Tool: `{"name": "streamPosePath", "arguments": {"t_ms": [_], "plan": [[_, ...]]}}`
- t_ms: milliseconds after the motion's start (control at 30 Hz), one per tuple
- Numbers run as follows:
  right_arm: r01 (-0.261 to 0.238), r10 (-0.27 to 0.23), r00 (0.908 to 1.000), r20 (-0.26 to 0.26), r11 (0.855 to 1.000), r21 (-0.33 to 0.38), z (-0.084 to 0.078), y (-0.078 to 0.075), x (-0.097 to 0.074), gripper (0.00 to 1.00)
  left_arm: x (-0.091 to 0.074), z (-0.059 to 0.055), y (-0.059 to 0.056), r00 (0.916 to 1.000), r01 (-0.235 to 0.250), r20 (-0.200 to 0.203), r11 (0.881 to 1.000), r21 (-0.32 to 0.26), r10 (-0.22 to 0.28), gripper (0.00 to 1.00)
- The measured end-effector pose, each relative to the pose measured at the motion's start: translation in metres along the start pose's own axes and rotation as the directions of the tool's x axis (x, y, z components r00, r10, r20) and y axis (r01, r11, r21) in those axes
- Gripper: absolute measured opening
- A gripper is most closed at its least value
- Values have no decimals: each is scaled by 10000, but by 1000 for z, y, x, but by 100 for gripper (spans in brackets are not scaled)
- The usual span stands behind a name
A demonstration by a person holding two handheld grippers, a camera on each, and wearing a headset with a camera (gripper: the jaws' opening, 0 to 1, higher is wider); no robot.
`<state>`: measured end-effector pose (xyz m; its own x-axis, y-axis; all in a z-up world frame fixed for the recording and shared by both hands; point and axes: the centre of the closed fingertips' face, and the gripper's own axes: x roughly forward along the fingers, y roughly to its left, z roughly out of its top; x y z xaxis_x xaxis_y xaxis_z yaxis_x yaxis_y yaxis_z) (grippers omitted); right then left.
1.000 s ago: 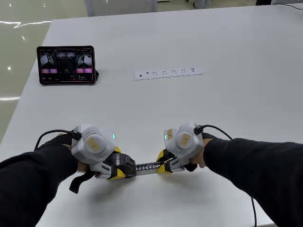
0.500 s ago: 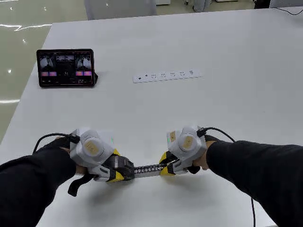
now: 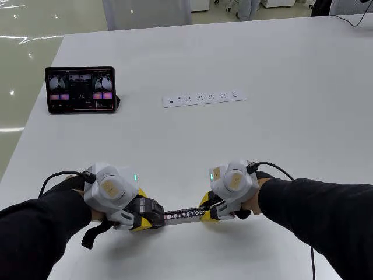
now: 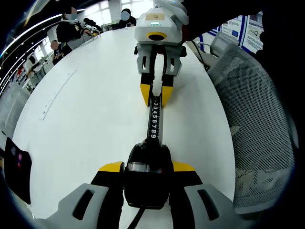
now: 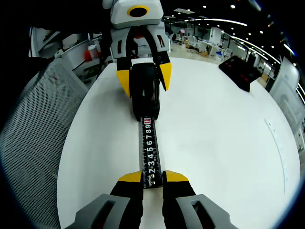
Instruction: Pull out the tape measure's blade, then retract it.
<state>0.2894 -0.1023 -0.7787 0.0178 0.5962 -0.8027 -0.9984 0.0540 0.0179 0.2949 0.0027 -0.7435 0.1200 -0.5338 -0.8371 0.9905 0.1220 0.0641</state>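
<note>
Head view: at the near edge of the worktop (image 3: 291, 122) the left gripper (image 3: 144, 211) has its jaws closed around the tape measure (image 4: 147, 177). The right gripper (image 3: 208, 211) pinches the tip of the blade (image 5: 149, 148) between narrow jaws. I judge the body hard and rather heavy, safe to grip by its flanks. The blade seems thin, springy and slippery, best held at its end. Compared with a second ago, slightly more blade is out. Farther off lie a power strip (image 3: 204, 97) and a tablet (image 3: 81, 88).
</note>
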Motion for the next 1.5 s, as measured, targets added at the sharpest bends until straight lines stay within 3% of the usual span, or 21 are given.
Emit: {"name": "streamPosePath", "arguments": {"t_ms": [1500], "plan": [[86, -81, 9998, -202, 9996, 252, -23, -1, -18, 10, 1, 0, 1, 10000, 45, 23, 10000, -34, -45, 31]]}}
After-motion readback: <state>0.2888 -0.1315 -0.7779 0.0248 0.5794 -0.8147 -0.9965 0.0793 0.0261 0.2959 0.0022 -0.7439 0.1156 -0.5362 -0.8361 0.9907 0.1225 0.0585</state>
